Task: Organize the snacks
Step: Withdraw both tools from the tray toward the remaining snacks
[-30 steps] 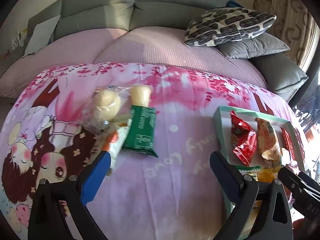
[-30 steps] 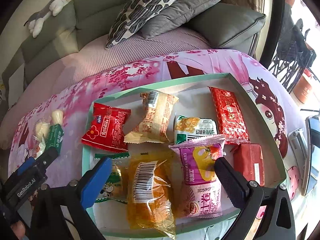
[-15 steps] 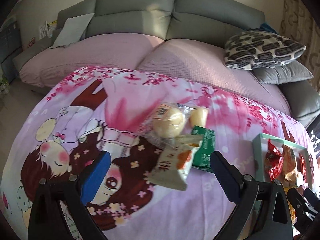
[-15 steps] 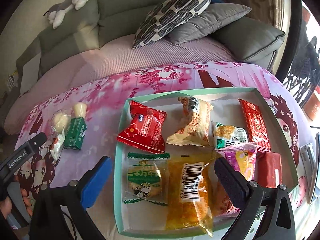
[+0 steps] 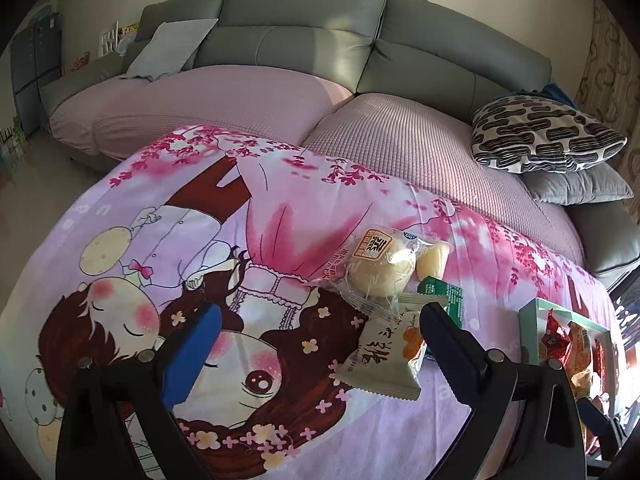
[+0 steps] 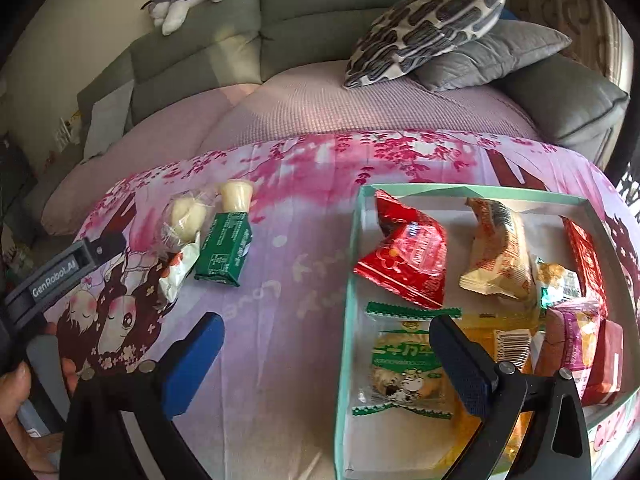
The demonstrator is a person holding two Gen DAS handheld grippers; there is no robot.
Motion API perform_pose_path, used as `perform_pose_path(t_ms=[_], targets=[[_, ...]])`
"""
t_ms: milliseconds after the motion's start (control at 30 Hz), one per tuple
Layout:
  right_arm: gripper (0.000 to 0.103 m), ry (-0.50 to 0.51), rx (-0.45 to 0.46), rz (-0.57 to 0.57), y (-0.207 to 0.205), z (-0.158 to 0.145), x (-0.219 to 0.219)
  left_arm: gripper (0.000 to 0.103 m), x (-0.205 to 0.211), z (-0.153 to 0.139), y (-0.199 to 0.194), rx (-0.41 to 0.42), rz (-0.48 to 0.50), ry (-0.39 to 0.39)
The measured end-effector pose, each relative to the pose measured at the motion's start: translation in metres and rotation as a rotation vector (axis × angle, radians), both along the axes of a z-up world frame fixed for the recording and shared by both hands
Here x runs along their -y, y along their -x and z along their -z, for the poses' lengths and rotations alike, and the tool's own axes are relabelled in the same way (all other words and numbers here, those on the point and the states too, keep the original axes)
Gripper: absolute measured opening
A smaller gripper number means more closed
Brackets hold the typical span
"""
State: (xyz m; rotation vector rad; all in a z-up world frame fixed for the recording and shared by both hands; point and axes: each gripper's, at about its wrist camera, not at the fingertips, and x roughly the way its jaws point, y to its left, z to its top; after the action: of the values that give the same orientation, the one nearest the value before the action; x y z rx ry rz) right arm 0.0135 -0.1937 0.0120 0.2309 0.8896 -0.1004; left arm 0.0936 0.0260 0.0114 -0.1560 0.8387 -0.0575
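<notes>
Left gripper (image 5: 316, 328) has swung left — fingers spread, empty — white snack packet (image 5: 382, 354) lying lengthwise toward the sofa (image 5: 320, 52).

The left wrist camera looks forward between its own fingers (image 5: 192, 354), down and across the cartoon-printed blanket (image 5: 200, 240) toward the grey sofa (image 5: 304, 36), close above the cloth; the right wrist camera sits near the green-rimmed tray (image 6: 346, 312), facing the same sofa; both views share the loose snack pile (image 5: 384, 280) and the patterned pillow (image 6: 428, 20).
</notes>
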Motion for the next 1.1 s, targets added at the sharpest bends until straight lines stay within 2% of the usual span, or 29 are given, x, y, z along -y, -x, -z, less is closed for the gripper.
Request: perform_pose_path(t_ms=[300, 467, 767, 1100], targets=[[0.103, -0.005, 0.002, -0.051, -0.015, 0.011, -0.021, 0.099, 0.002, 0.024, -0.012, -0.093, 0.057, 0.057], [0.103, 0.002, -0.014, -0.067, -0.025, 0.015, -0.031, 0.099, 0.003, 0.029, -0.016, -0.098, 0.075, 0.021], [0.103, 0.097, -0.055, -0.082, -0.053, 0.021, -0.038, 0.099, -0.01, 0.027, -0.03, -0.104, 0.035, 0.063], [0.103, 0.138, -0.09, -0.109, -0.085, 0.034, -0.054, 0.099, -0.018, 0.032, -0.038, -0.128, 0.028, 0.081]])
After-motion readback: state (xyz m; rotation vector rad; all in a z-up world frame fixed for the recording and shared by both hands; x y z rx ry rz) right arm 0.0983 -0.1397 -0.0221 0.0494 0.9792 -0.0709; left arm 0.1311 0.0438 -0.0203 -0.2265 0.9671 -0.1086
